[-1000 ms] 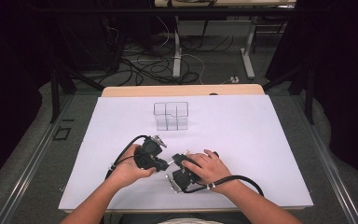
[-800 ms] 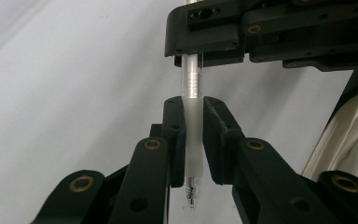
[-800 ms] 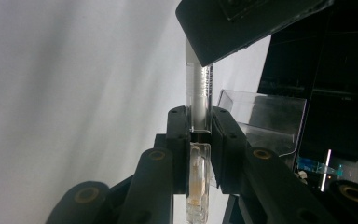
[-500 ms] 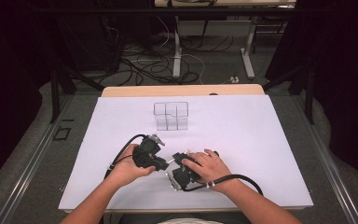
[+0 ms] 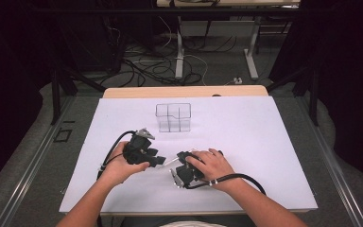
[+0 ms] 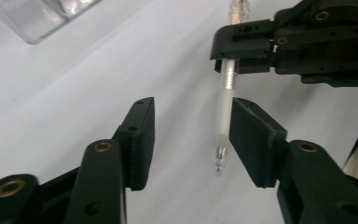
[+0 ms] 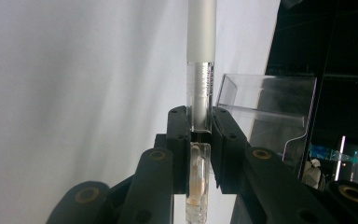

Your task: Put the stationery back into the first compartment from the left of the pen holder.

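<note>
A pen (image 7: 200,56) with a clear barrel and a frosted white front part is clamped in my right gripper (image 7: 199,121), which is shut on the barrel. In the left gripper view the pen (image 6: 223,105) points down toward the white table, tip (image 6: 219,165) bare. It sits between the jaws of my open left gripper (image 6: 191,121), close to the right-hand jaw. From the high view the left gripper (image 5: 162,162) and the right gripper (image 5: 181,157) nearly meet near the table's front middle, each held in a hand.
A clear plastic box with compartments (image 5: 173,117) stands on the white table (image 5: 264,142) behind the hands; it also appears as the clear box (image 7: 268,107) to the right of the pen. Cables trail from both grippers toward the front edge.
Almost nothing differs. Both hands stay close together at the front middle, and the left gripper has shifted very slightly.
</note>
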The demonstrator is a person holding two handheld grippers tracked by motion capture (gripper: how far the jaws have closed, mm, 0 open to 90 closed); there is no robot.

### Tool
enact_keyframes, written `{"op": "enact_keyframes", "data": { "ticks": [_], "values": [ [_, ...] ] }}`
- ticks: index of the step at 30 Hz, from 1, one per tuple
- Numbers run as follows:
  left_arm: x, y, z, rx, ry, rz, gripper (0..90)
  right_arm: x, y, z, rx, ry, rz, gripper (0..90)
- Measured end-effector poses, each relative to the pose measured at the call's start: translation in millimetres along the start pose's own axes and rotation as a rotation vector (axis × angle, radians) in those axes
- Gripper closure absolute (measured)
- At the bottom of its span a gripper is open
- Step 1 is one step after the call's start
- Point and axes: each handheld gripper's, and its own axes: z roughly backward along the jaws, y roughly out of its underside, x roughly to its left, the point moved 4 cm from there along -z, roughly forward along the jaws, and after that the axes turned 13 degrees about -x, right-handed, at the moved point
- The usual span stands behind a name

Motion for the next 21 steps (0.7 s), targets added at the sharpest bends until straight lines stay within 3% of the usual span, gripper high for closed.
{"op": "enact_keyframes", "data": {
  "ticks": [5, 7, 8, 12, 16, 21],
  "values": [
    [15.0, 0.8, 8.8, -0.055, -0.05, 0.01, 42.3, -7.4, 4.3, -0.1, 0.006, 0.009, -0.024, 79.2],
    [20.5, 0.9, 12.9, -0.077, -0.051, 0.021, 40.2, -10.4, 5.9, 0.0, 0.013, 0.016, -0.042, 79.2],
    [23.6, 0.8, 14.7, -0.088, -0.059, 0.021, 39.7, -13.5, 6.2, -1.8, -0.008, 0.027, -0.031, 79.2],
    [35.9, 2.2, 21.1, -0.114, -0.102, 0.012, 37.2, -20.5, 9.7, -3.6, -0.008, 0.041, -0.06, 79.2],
    [52.8, 6.4, 28.5, -0.125, -0.154, 0.019, 35.5, -29.2, 14.3, -5.1, -0.008, 0.051, -0.137, 79.2],
    [74.7, 13.5, 38.5, -0.177, -0.237, 0.062, 33.1, -47.2, 21.4, -7.3, -0.035, 0.072, -0.283, 79.3]
  ]
}}
